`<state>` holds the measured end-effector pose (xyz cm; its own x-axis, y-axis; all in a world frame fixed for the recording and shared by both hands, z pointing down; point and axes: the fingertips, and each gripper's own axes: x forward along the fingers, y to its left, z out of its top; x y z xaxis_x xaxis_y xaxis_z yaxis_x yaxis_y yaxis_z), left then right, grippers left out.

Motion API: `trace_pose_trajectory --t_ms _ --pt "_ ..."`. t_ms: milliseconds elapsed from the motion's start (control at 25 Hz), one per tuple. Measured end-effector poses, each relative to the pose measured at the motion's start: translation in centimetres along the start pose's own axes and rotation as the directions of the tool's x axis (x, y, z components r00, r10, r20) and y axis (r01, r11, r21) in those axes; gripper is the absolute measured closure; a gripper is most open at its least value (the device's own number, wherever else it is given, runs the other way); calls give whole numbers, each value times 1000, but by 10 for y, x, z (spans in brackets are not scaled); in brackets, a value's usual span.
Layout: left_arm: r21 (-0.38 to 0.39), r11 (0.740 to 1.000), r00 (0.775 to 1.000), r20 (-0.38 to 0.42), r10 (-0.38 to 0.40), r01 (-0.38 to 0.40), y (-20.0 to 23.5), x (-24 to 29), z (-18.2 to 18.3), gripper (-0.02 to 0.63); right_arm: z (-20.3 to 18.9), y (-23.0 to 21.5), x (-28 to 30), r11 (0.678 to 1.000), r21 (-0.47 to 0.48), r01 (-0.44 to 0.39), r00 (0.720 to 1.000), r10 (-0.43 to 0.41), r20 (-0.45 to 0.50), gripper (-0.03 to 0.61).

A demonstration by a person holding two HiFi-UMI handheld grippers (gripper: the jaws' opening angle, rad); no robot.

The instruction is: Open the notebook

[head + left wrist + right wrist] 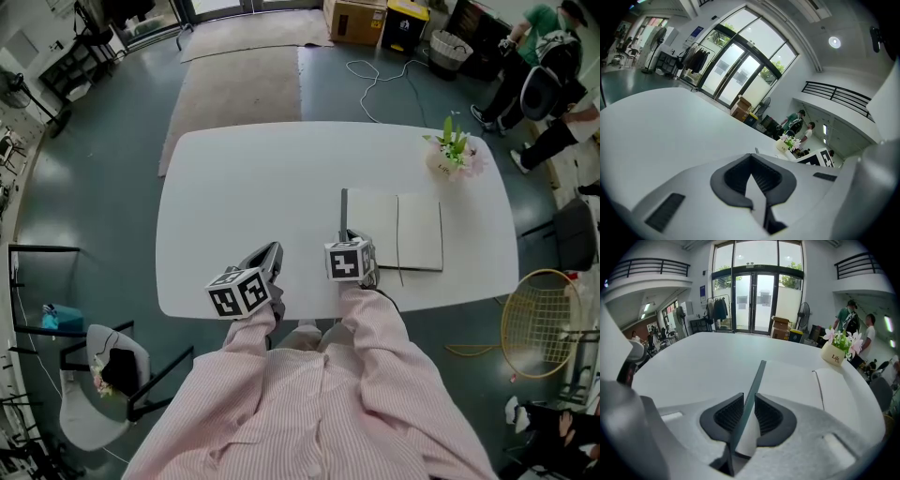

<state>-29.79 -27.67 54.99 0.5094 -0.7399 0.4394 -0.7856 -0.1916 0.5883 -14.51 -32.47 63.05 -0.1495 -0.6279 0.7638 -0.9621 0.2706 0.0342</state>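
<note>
The notebook [405,232] lies open on the white table [244,187], two blank pages [792,380] facing up. Its dark grey cover [344,208] stands on edge at the left side. My right gripper [350,236] is at the cover's near end, and the cover [757,378] rises between its pads. The jaws stand a little wider than the cover is thick, so the pads do not press on it. My left gripper [273,253] rests near the table's front edge, left of the notebook. It is shut [751,158] with nothing in it.
A small pot of pink and white flowers [453,155] stands behind the notebook at the right. People [539,66] are beyond the table's far right corner. A grey chair [98,380] sits at the front left, a racket [544,323] on the floor at the right.
</note>
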Motion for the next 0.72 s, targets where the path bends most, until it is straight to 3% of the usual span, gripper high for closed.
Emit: trace_pose_trajectory --t_ms 360,720 --pt "46 998 999 -7 -51 51 -33 12 -3 615 18 -10 -37 982 94 -163 978 148 149 527" --pt "155 983 994 35 -103 96 -84 21 1 615 37 -38 -102 919 92 -382 870 324 372 550"
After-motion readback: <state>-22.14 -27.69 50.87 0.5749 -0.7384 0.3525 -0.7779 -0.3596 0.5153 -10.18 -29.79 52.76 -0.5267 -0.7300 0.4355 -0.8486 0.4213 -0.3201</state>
